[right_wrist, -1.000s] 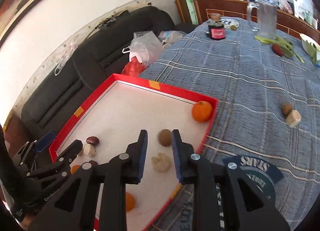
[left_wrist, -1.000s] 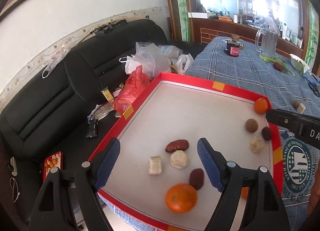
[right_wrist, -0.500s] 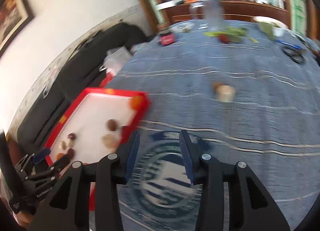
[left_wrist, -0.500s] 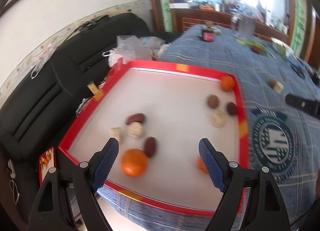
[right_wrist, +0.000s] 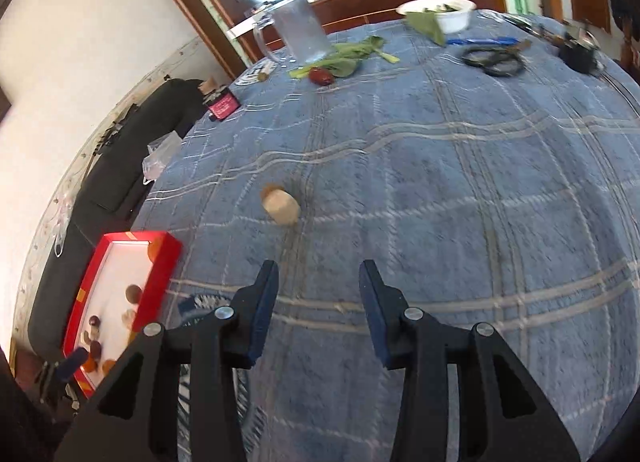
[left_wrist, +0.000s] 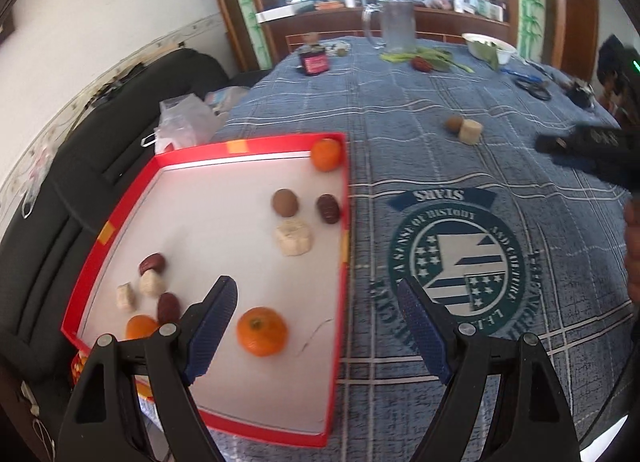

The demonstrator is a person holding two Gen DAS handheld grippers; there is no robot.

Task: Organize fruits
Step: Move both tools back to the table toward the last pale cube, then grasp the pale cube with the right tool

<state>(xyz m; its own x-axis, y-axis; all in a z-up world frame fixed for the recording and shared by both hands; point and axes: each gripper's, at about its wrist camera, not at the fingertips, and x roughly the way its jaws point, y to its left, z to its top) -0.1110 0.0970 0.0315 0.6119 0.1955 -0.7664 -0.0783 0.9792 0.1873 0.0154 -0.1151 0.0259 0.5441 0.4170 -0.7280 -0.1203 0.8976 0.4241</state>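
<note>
The right gripper (right_wrist: 318, 310) is open and empty, held above the blue checked cloth on the bench (right_wrist: 480, 201) and aimed toward two loose pieces ahead: a pale, cut-faced chunk (right_wrist: 281, 205) with a small brown fruit (left_wrist: 453, 123) touching its far side. The step in hand appears to be fetching one of these for the red tray (left_wrist: 347, 197). Approach from above with the fingers straddling only the chunk; because the brown fruit touches it, set the jaws across the free sides so the neighbour is not nudged or caught. Close gently, since the chunk looks soft and crumbly, then lift straight before travelling. The left gripper (left_wrist: 316, 326) is also open and empty, hovering over the tray's near right corner. The tray sits at the bench's left edge and already holds three oranges (left_wrist: 262, 330), dark red-brown dates (left_wrist: 328, 207), a round brown fruit (left_wrist: 285, 202) and several pale chunks (left_wrist: 294, 238), loosely scattered rather than grouped. The oranges are glossy and round and may roll; release any item low onto the white floor, clear of them. A red fruit (right_wrist: 321, 76) lies far off beside green leaves near a jug.
</note>
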